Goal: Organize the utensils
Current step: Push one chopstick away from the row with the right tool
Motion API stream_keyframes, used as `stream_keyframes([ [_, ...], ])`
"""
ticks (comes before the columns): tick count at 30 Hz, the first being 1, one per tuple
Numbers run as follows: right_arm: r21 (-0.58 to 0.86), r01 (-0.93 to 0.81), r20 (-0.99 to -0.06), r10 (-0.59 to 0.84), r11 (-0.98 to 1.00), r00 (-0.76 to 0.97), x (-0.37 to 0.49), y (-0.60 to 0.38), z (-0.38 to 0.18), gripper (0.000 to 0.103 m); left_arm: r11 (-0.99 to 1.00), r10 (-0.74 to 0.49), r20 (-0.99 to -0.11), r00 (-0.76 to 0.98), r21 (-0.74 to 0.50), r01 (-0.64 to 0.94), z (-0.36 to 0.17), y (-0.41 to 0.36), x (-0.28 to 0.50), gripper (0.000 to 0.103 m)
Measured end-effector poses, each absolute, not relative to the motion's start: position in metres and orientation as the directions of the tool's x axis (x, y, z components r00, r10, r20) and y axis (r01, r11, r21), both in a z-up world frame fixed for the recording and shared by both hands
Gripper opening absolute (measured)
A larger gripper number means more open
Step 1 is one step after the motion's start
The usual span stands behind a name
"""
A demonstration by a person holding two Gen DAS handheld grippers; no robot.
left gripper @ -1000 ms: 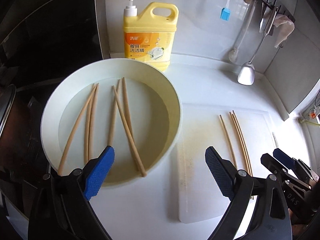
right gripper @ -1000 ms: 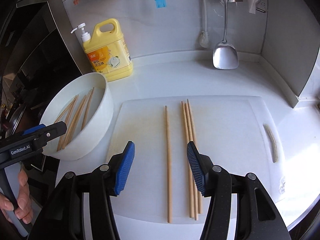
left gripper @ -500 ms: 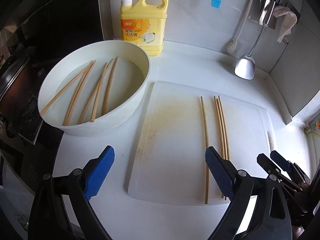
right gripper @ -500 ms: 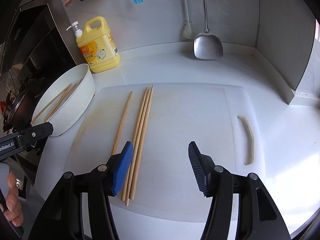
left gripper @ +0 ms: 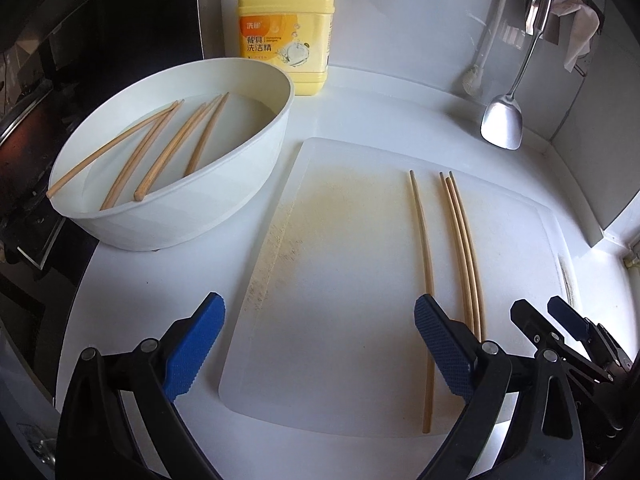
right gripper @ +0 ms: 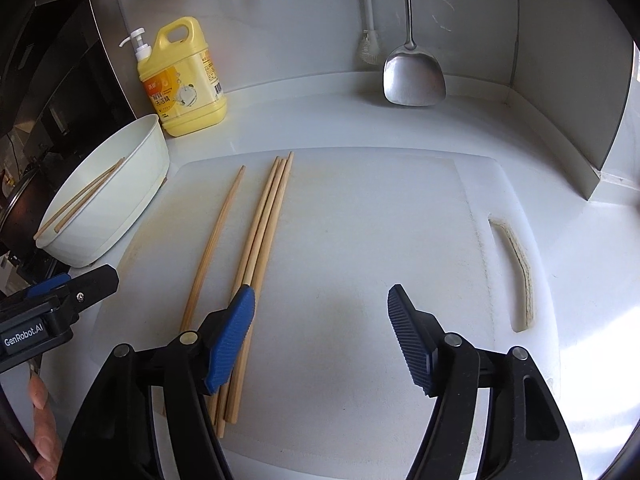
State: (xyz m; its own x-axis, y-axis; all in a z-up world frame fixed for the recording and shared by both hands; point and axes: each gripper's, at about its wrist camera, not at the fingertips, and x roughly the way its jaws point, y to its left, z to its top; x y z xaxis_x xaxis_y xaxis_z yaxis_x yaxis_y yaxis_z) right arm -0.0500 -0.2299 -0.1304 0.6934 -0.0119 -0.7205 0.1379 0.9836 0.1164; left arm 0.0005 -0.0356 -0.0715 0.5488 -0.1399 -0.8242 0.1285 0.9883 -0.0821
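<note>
Left gripper [left gripper: 316, 346] and right gripper [right gripper: 321, 334], both spread and holding nothing, above a white cutting board [left gripper: 352, 240]. Four chopsticks [right gripper: 264, 240] lie on the board, one apart at 9 o'clock of three touching. More chopsticks [left gripper: 160, 152] sit in the white basin [left gripper: 224, 196] at 10 o'clock.

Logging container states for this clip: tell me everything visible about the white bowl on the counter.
The round white plastic-looking bowl sits upright on the white counter, left of the white cutting board and in front of the yellow dish-soap jug. It is wide and shallow with a plain rim and faceted outer wall. It appears to hold shallow water. Several wooden chopsticks lie inside it; two ends lean on the near rim. Neither gripper touches it.
</note>
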Motion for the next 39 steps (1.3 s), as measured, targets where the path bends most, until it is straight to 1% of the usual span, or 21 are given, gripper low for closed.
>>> stream_keyframes([
  [2, 0.124, 0.132, -0.708, -0.005, 0.983, 0.706, -0.049, -0.230, -0.132, 0.067, 0.988, -0.143, -0.808, 0.571, -0.081, 0.132, -0.073, -0.036, 0.000, 0.096],
  [5, 0.124, 0.124, -0.696, -0.003, 0.985, 0.718, -0.047, -0.229, -0.136, 0.068, 0.988, -0.145, -0.796, 0.588, -0.082, 0.132, -0.077, -0.038, 0.001, 0.096],
  [20, 0.119, 0.117, -0.701, 0.000, 0.986, 0.713, -0.043, -0.219, -0.147, 0.068, 0.990, -0.134, -0.804, 0.579, -0.088, 0.108, -0.087, -0.032, 0.002, 0.096],
  [25, 0.081, 0.111, -0.700, -0.023, 0.991, 0.714, -0.044, -0.213, -0.148, 0.068, 0.990, -0.136, -0.804, 0.579, -0.093, 0.104, -0.088, -0.030, 0.004, 0.096],
  [34, -0.044, 0.089, -0.681, -0.095, 0.995, 0.726, -0.049, -0.198, -0.151, 0.068, 0.990, -0.139, -0.804, 0.578, -0.096, 0.105, -0.087, -0.030, 0.005, 0.096],
  [39, -0.068, 0.083, -0.683, -0.107, 0.994, 0.723, -0.041, -0.198, -0.153, 0.067, 0.989, -0.144, -0.806, 0.574, -0.097, 0.111, -0.090, -0.038, 0.005, 0.096],
])
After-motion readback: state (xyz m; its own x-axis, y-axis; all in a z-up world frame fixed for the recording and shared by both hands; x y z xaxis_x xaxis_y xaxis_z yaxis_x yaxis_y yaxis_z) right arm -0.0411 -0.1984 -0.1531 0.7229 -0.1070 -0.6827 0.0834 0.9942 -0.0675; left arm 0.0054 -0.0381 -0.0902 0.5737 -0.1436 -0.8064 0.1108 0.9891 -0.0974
